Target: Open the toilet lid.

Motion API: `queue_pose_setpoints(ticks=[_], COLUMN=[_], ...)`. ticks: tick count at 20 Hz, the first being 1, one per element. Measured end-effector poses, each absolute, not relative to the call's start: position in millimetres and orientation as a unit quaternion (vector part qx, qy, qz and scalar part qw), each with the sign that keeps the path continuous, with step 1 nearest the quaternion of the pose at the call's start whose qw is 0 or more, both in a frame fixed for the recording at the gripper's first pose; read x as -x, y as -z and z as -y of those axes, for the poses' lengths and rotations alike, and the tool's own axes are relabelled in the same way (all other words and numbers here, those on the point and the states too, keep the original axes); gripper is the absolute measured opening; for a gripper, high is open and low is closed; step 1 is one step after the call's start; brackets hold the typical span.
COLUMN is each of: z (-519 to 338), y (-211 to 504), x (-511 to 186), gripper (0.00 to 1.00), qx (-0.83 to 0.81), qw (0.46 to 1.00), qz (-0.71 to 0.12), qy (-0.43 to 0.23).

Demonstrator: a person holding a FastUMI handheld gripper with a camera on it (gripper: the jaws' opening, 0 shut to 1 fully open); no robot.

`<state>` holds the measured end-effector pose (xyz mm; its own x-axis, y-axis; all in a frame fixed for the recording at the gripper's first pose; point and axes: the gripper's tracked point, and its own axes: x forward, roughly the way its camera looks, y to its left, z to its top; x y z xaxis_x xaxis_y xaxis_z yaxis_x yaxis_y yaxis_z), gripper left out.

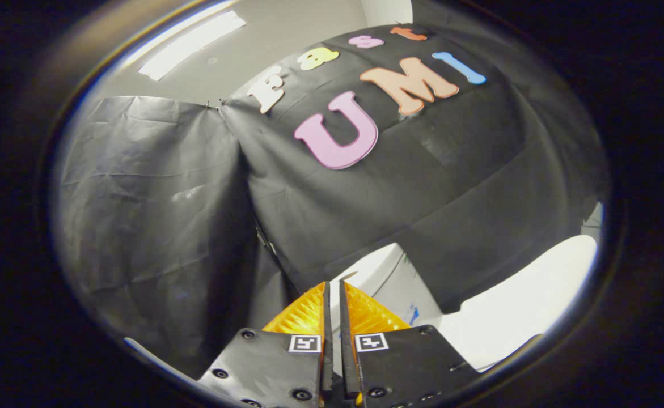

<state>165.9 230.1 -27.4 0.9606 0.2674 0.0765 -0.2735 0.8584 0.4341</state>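
Observation:
My gripper points up at the booth wall, its two orange fingers drawn together with only a thin slit between them. Nothing that I can make out is held in that slit. Just beyond the fingertips stands the white toilet tank, partly covered by the black cloth. To the right of the fingers a broad smooth white surface, the toilet lid, rises at a slant beside the gripper, apart from the fingers. Its hinge and the bowl are hidden.
Black cloth walls close in ahead and to the left and meet in a corner just left of the fingers. A grey ceiling with a light strip is overhead.

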Motion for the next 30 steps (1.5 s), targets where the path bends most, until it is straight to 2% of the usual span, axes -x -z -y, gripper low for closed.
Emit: queue_pose_setpoints(ticks=[7, 13, 25, 30], z=[-227, -247, -325, -309], y=[23, -7, 0, 7], x=[-166, -167, -187, -194], gripper=[0.08, 0.08, 0.08, 0.08], qx=[-0.225, -0.155, -0.044, 0.001], qw=[0.966, 0.976, 0.977, 0.981], qz=[0.039, 0.056, 0.002, -0.025], qy=[-0.12, -0.143, -0.209, -0.192])
